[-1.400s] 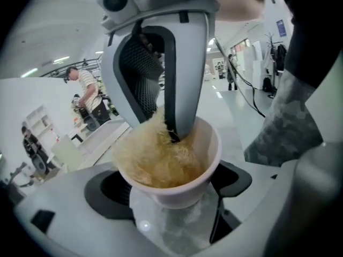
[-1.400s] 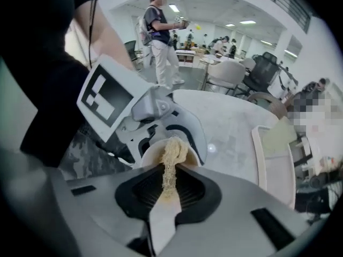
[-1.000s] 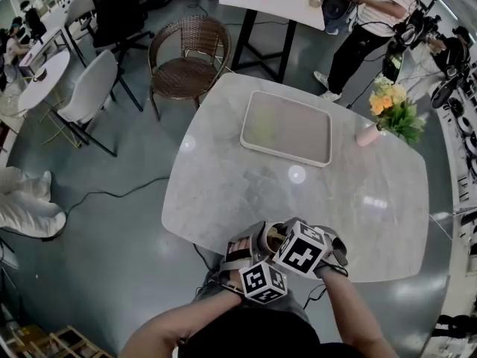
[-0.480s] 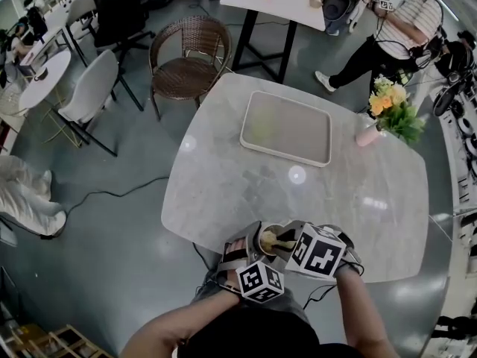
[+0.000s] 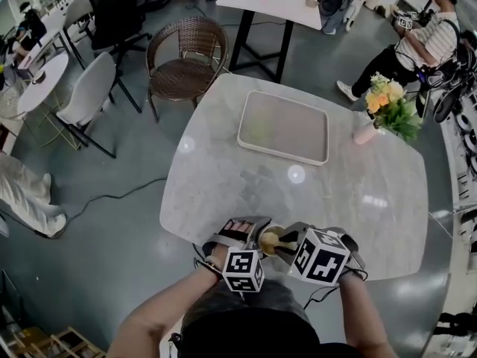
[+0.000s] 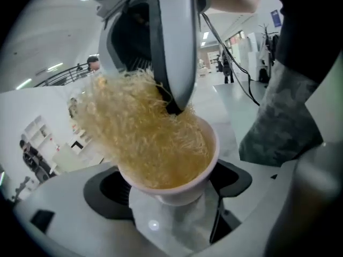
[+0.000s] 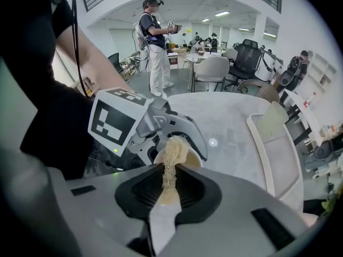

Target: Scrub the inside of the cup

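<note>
A small pale cup [image 5: 268, 239] is held over the table's near edge, with my left gripper [image 5: 252, 237] shut on it. The left gripper view has the cup [image 6: 179, 183] pinched between the jaws, its mouth stuffed with a straw-coloured fibrous scrubber [image 6: 136, 130]. My right gripper [image 5: 289, 245] is shut on that scrubber and pushes it into the cup from the right. In the right gripper view the scrubber [image 7: 170, 162] runs from the closed jaws into the cup [image 7: 192, 158]. The cup's inner wall is mostly hidden by the fibres.
On the marble table [image 5: 223, 177], a cream tray [image 5: 284, 127] lies at the far middle and a pink vase of flowers [image 5: 386, 109] stands far right. A wicker chair [image 5: 186, 58] is beyond the table. A person [image 5: 428, 39] stands at the far right.
Both grippers stay at the table's near edge; the right one has drawn back to the right, uncovering the cup with the scrubber in it. The background person has walked right.
</note>
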The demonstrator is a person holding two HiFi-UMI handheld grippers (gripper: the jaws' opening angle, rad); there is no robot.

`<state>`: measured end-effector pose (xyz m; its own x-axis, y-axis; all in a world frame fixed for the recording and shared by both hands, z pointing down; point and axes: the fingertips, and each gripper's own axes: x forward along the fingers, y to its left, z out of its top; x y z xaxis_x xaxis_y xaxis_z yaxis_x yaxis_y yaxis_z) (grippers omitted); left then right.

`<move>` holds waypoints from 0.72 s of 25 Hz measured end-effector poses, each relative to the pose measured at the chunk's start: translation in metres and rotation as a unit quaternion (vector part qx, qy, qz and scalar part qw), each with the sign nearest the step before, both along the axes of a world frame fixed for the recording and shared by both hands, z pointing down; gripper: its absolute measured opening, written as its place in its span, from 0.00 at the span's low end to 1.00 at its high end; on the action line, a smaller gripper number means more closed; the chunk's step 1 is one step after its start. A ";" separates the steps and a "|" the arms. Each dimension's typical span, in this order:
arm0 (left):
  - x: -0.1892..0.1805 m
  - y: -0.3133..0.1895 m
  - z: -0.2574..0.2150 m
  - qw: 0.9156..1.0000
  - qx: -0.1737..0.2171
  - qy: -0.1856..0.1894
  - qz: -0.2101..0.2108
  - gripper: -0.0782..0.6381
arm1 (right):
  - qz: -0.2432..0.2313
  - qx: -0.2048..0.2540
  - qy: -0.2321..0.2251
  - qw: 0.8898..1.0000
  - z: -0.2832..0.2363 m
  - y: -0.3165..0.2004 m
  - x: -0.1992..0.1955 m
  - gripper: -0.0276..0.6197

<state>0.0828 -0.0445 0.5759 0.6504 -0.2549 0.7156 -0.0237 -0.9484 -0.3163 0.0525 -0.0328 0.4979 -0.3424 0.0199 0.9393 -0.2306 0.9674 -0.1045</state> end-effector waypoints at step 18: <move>-0.028 -0.004 -0.011 0.997 0.008 0.021 -0.072 0.71 | -0.071 0.047 0.062 0.994 0.030 -0.013 -0.010 0.14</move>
